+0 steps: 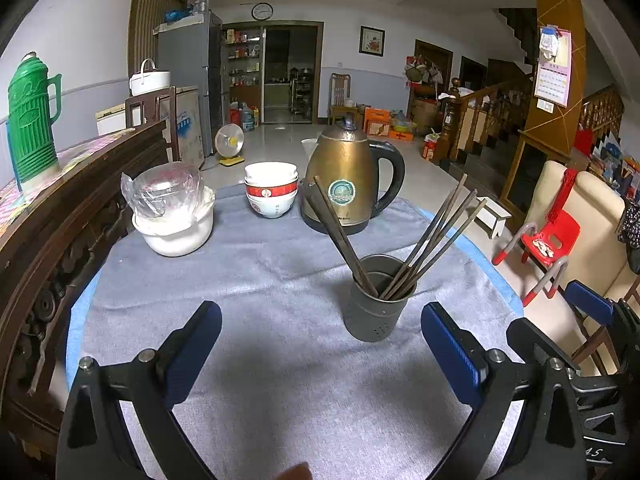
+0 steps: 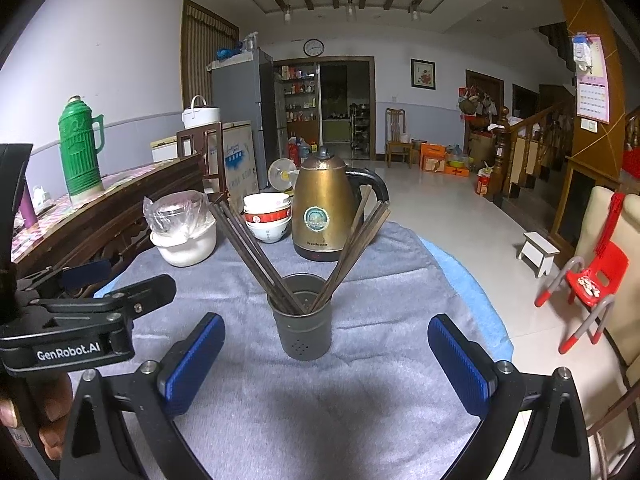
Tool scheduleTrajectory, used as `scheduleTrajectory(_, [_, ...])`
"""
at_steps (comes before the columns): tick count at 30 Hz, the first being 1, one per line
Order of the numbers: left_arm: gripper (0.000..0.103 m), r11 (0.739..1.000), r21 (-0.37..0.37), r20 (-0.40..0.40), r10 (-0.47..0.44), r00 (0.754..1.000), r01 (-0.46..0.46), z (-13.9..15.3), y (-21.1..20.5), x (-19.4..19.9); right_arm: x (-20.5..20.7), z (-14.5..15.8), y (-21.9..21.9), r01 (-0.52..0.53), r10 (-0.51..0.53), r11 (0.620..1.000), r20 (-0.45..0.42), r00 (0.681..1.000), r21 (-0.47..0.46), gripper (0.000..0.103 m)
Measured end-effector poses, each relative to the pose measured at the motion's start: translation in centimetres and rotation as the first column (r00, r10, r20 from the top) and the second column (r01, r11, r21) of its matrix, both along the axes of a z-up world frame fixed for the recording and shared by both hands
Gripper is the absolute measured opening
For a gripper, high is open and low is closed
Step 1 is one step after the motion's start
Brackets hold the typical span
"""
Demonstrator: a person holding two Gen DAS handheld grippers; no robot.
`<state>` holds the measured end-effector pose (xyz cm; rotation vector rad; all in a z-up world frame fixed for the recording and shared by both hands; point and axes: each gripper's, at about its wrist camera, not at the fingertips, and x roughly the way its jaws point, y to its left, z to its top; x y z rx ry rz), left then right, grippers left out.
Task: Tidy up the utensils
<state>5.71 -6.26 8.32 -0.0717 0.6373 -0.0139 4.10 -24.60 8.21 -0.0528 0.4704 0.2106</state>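
A dark metal utensil holder (image 1: 376, 312) (image 2: 303, 326) stands upright on the grey cloth (image 1: 256, 280). Several dark chopsticks (image 1: 432, 240) (image 2: 248, 252) stand in it, fanned to the left and right. My left gripper (image 1: 320, 344) is open and empty, just in front of the holder and a little left of it. My right gripper (image 2: 326, 352) is open and empty, with the holder straight ahead between its fingers. The right gripper also shows at the right edge of the left wrist view (image 1: 560, 320), and the left gripper at the left of the right wrist view (image 2: 88, 292).
A brass kettle (image 1: 352, 184) (image 2: 326, 208), stacked bowls (image 1: 271, 194) (image 2: 267, 216) and a white pot with a plastic bag (image 1: 174, 212) (image 2: 184, 232) stand behind. A dark wooden cabinet (image 1: 48, 232) with a green thermos (image 1: 32, 120) is left. A red chair (image 2: 596, 280) is right.
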Motion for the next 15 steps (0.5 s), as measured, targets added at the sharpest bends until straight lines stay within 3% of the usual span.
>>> scheduleTrajectory(15, [0.100, 1.000, 0.009, 0.001, -0.021, 1.000, 0.021, 0.03, -0.50, 0.06, 0.04, -0.21, -0.41, 0.005, -0.005, 1.000, -0.010, 1.000, 0.006, 0.103])
